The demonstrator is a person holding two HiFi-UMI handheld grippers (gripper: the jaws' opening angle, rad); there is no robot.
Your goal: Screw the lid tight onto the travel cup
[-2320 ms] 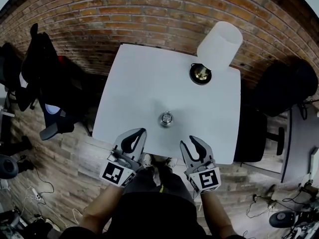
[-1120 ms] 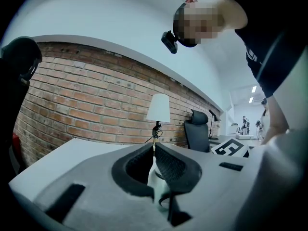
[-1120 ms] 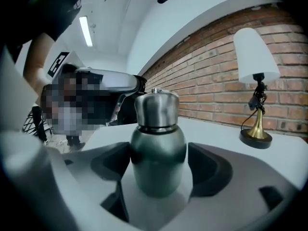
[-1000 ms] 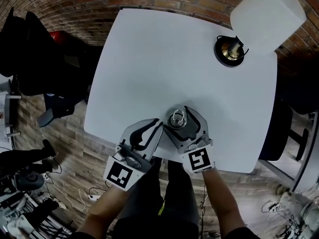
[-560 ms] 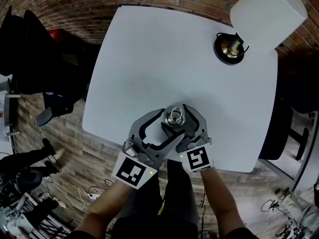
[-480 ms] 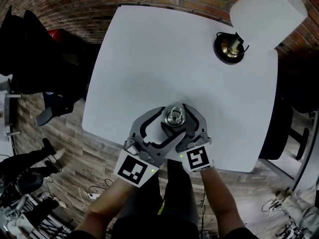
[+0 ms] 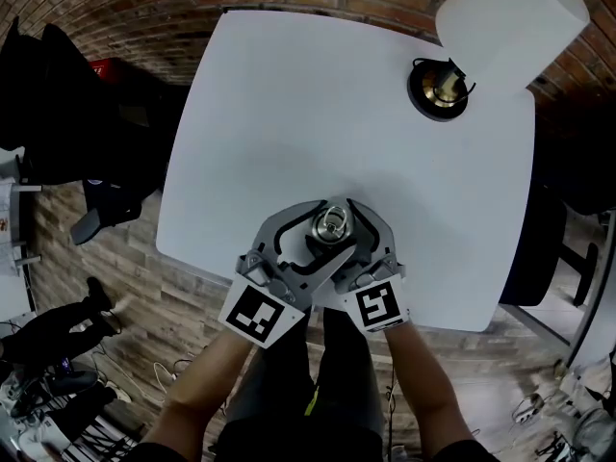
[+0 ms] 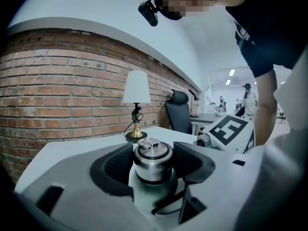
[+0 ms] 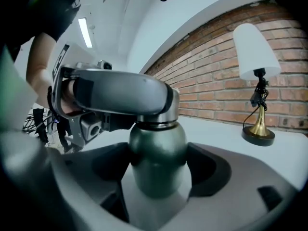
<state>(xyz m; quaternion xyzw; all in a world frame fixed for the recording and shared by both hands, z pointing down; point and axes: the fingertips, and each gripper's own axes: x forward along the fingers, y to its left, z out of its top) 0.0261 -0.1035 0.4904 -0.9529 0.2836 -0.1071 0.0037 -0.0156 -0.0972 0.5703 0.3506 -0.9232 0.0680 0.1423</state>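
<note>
Steel shows on the lid (image 7: 330, 225), which has a small ring handle on top and sits on the dark green travel cup (image 9: 157, 148). The cup stands upright on the white surface (image 7: 308, 114), close to the edge nearest the person. The left hand-held gripper (image 8: 153, 163) reaches in from the left at lid height. Its jaws have just been closing with the lid between them, and its dark pads (image 8: 113, 166) now sit against the lid's sides. The right hand-held gripper (image 9: 159, 173) comes in lower from the right and is clamped on the cup's rounded body, one pad on each flank. From above, the two hand-held grippers cross over each other at the cup, the left above the right. Their marker cubes (image 7: 255, 313) lie side by side just off the surface's near edge. A lamp (image 7: 438, 87) with a brass base and a white shade (image 7: 510, 17) stands at the far right corner of the surface, well apart from the cup. A brick wall (image 8: 57, 81) runs behind it, and a dark office chair (image 8: 180, 114) stands beyond the surface.
</note>
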